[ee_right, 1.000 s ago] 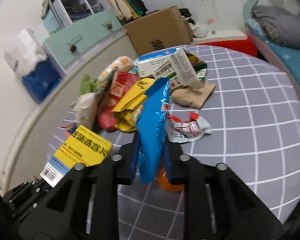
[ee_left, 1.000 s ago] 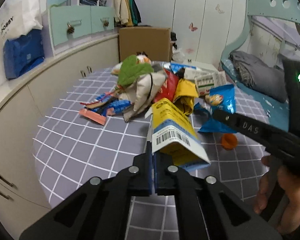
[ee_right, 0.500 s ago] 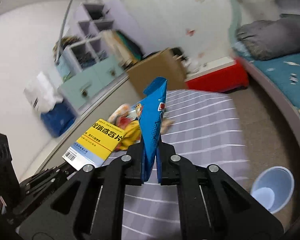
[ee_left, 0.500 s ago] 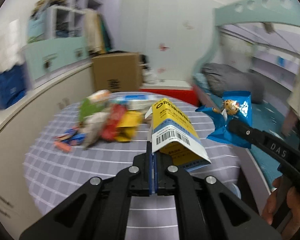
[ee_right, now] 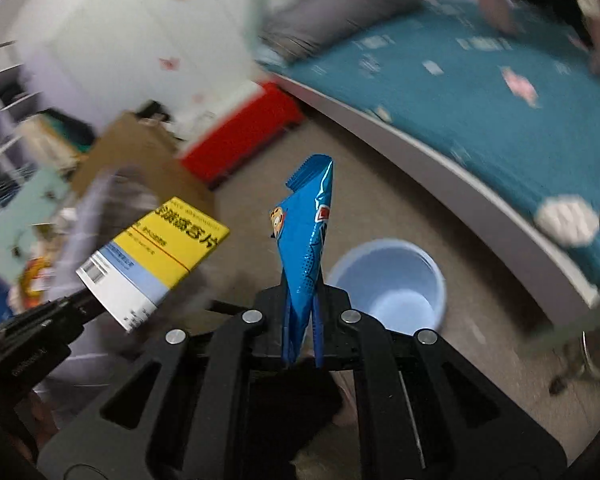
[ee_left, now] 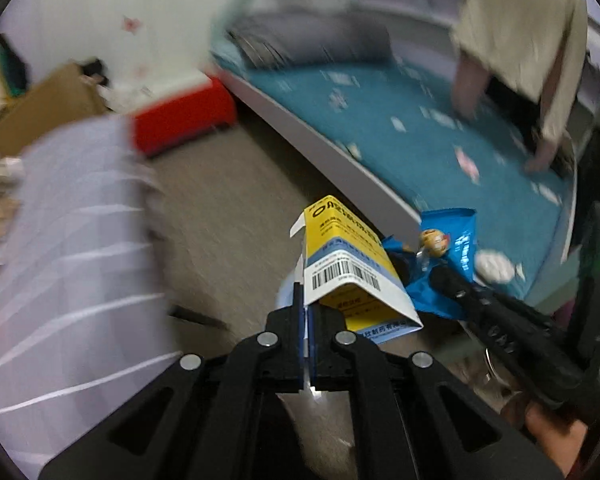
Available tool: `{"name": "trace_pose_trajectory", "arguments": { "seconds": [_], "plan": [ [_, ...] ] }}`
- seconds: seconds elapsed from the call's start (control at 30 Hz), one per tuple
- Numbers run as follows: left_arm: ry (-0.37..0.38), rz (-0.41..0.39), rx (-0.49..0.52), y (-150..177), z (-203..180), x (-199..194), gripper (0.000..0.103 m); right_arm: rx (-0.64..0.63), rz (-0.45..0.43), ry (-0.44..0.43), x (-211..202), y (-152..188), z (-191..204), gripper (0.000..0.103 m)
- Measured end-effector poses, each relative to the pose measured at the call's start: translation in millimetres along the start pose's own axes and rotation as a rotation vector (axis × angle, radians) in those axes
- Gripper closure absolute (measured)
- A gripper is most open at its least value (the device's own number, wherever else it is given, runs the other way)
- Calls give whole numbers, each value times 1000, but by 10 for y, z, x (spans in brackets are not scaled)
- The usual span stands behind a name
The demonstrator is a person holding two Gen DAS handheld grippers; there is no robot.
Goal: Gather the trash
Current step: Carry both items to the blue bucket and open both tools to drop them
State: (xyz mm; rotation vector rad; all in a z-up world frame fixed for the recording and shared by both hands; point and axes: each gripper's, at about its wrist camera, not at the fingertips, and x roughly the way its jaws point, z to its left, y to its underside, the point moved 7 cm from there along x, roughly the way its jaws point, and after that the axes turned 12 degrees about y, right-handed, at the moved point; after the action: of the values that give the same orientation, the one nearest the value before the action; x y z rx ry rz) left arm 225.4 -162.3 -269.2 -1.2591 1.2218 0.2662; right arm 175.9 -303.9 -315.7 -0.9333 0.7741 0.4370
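My left gripper (ee_left: 307, 320) is shut on a flap of a yellow, white and blue carton (ee_left: 350, 268) with a barcode, held above the floor. The same carton (ee_right: 152, 264) shows at the left of the right wrist view. My right gripper (ee_right: 302, 312) is shut on a blue snack bag (ee_right: 306, 240) that stands upright between its jaws. That bag (ee_left: 446, 256) also appears just right of the carton in the left wrist view. A light blue bin (ee_right: 388, 284) stands on the floor just beyond and to the right of the bag. Only its rim (ee_left: 284, 292) peeks out behind the carton.
The table with the grey checked cloth (ee_left: 68, 264) lies at the left, blurred. A bed with a teal cover (ee_left: 440, 136) fills the right, and a person (ee_left: 520, 40) leans on it. A red box (ee_right: 244, 132) and a cardboard box (ee_right: 140, 160) sit on the floor behind.
Both grippers have swung right and down, away from the table and its trash pile, with the carton and the bag still gripped. The bin on the floor is now close below them.
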Motion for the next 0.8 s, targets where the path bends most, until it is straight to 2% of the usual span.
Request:
{"name": "trace_pose_trajectory", "arguments": {
  "seconds": [0.13,0.23,0.37,0.53,0.57,0.6,0.63,0.67,0.8],
  "plan": [
    [48,180,8,85,-34,904,102,69,115,73,707,215,-390,94],
    [43,291,-11,214,98,1434,102,102,170,113,1055,334,-560,94],
    [-20,390,11,267,178,2022,101,156,239,153,1512,434,-806,94],
    [8,463,28,348,194,2462,98,201,287,166,1785,507,-930,94],
    [13,474,27,353,201,2503,84,204,290,168,1811,513,-923,94],
    [16,486,24,358,210,2548,52,202,296,173,1842,527,-923,94],
    [7,482,26,340,236,2576,37,203,302,171,1867,543,-925,94],
    [-7,468,28,314,254,2591,27,206,308,169,1894,551,-915,94],
    [-20,482,4,375,388,2597,27,196,324,165,2008,580,-860,94]
  ]
}}
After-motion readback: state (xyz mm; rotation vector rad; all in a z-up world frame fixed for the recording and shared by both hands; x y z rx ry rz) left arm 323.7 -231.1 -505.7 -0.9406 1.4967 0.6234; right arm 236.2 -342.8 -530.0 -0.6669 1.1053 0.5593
